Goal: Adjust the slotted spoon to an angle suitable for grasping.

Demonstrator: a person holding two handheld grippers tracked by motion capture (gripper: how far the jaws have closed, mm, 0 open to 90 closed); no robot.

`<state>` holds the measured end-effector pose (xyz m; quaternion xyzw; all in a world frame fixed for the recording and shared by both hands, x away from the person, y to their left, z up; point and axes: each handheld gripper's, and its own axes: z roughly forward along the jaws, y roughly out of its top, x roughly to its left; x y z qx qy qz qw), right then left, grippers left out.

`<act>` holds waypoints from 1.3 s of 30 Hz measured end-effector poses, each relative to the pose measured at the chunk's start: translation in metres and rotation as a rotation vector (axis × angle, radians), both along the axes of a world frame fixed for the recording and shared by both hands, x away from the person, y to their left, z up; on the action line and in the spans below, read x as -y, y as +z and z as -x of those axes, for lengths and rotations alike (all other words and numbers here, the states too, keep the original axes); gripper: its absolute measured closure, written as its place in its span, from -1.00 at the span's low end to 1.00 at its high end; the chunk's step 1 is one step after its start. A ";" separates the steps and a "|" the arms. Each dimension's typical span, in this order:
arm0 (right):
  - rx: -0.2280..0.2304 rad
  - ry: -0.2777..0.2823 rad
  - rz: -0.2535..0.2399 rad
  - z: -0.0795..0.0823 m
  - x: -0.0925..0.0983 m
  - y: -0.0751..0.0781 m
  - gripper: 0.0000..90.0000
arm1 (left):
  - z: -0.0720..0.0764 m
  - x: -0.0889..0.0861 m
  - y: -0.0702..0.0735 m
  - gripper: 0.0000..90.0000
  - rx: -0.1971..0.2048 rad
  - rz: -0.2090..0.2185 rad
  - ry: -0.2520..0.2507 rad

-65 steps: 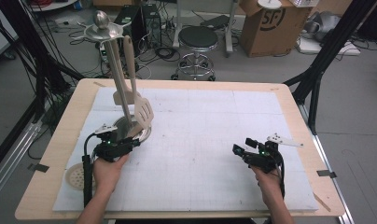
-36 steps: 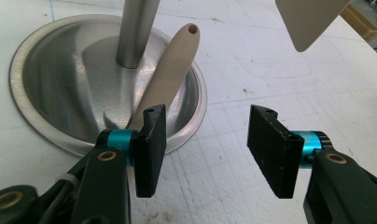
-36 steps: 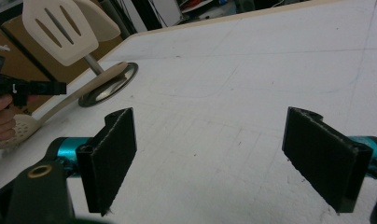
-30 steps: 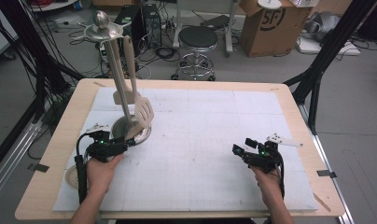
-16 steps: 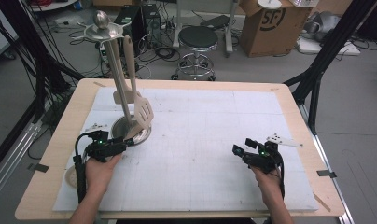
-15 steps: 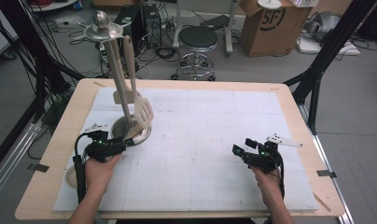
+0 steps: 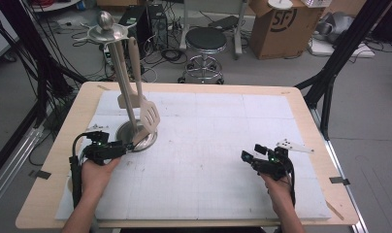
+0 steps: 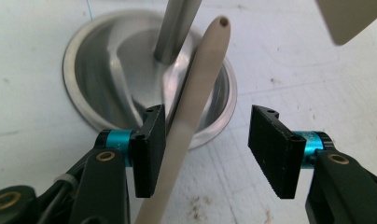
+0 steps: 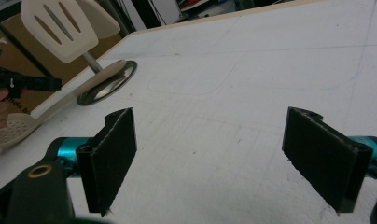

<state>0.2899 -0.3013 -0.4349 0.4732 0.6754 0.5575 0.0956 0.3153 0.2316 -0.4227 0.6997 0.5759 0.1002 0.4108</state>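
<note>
A metal utensil stand [image 7: 130, 92] rises from its round base [image 7: 146, 141] at the mat's left. A beige slotted spatula [image 7: 149, 115] and a second beige utensil [image 7: 125, 101] hang from it. A beige skimmer handle [image 8: 196, 93] lies slanted with its tip over the base [image 8: 107, 65]. My left gripper [image 7: 117, 148] is open around that handle [image 8: 207, 140]. The handle leans on the left pad [image 8: 149, 149] and stays clear of the right one. The skimmer's perforated head [image 9: 9, 130] lies on the table near the left hand. My right gripper [image 7: 251, 153] rests open at the mat's right with nothing between its pads [image 9: 224, 154].
A white mat [image 7: 208, 126] covers the wooden table [image 7: 310, 121]. Beyond the far edge stand a stool [image 7: 205, 41], a cardboard box [image 7: 276, 24] and cables. Black frame legs [image 7: 339, 53] slant down at the right.
Since the earliest frame my left hand has shifted slightly left, and its forearm now covers most of the skimmer's head. Over the last second nothing visibly moved.
</note>
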 end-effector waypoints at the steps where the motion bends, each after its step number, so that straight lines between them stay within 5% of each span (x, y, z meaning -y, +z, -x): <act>1: 0.001 0.001 0.000 0.000 0.000 0.000 -0.63 | 0.000 -0.002 -0.001 0.04 -0.008 -0.007 -0.004; 20: 0.002 -0.001 -0.002 0.000 0.000 0.000 -0.63 | 0.005 -0.016 -0.013 0.12 -0.074 -0.032 -0.065; 39: -0.006 -0.005 -0.004 0.001 0.000 0.000 -0.63 | 0.001 -0.007 -0.019 0.12 -0.117 -0.073 -0.075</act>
